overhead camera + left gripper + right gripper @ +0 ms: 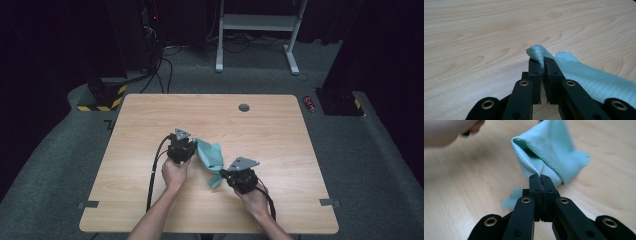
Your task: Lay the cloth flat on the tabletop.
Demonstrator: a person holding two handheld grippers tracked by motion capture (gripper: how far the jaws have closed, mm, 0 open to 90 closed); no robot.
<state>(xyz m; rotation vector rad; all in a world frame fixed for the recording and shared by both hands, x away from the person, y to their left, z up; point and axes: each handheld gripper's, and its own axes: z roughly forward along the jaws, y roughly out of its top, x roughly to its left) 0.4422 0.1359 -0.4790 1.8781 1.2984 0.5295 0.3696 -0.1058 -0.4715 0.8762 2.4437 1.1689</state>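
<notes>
A teal cloth (210, 159) hangs stretched between my two grippers over the middle of the wooden table (150, 110). My left gripper (191, 146) is shut on the cloth's upper corner; in the left gripper view the fabric (584, 75) bunches between the black fingertips (534, 65) and trails off to the right. My right gripper (222, 175) is shut on the lower end of the cloth; in the right gripper view the cloth (546, 150) rises from the closed jaws as a folded sheet above the gripper (540, 178).
A small round grommet (244, 107) sits in the table near its far edge. Dark equipment, cables and a white desk frame (257, 30) stand on the floor beyond the table. Another hand (446, 131) shows at the top left of the right gripper view.
</notes>
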